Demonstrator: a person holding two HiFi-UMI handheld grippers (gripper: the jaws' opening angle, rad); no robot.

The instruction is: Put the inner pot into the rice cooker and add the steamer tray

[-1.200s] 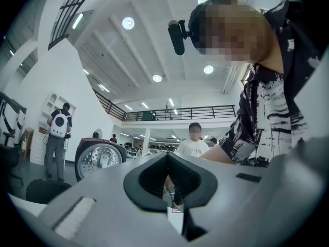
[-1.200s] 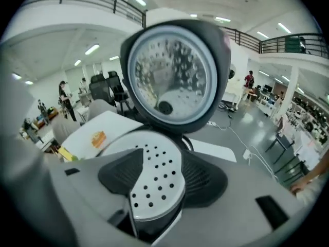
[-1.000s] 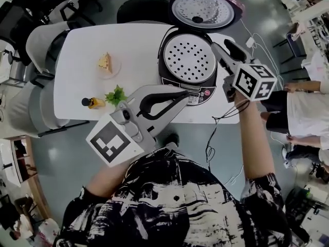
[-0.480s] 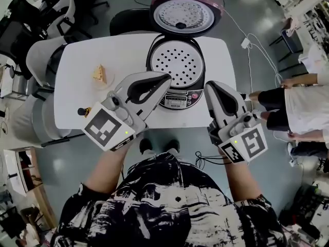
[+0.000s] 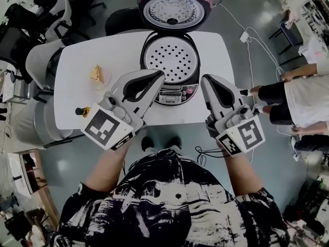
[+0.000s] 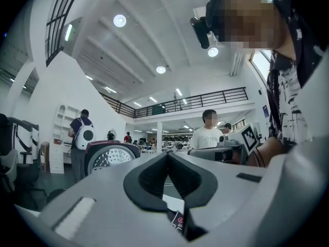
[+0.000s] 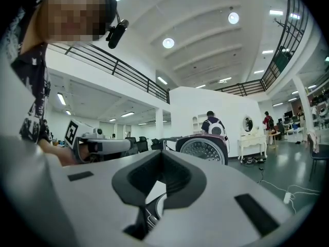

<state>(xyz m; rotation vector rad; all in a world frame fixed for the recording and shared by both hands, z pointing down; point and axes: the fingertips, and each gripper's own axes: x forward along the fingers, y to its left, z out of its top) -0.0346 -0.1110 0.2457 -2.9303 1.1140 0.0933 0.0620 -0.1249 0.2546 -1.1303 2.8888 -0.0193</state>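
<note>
- Steamer tray: a pale perforated disc lying flat in the mouth of the rice cooker, with the lid tipped up behind it. A dark rim rings the tray. We cannot see the inner pot itself and judge that it sits beneath the tray.
- Left gripper: jaws together, nothing between them. It is held level over the table edge, just left of the cooker's front.
- Right gripper: its jaws have just been closing and now meet on nothing. It hangs just right of the cooker's front, apart from it.
- Handling, our judgement: the tray looks thin, stiff and light, probably smooth and a bit slippery, and not fragile.
- If it needs reseating, we would pinch its outer edge from above, because the holes look too small for a jaw. The edge lies close against the dark rim, so little lip is free, and a lift at one side may tilt or jam it.
- Both task items appear to be in place.
</note>
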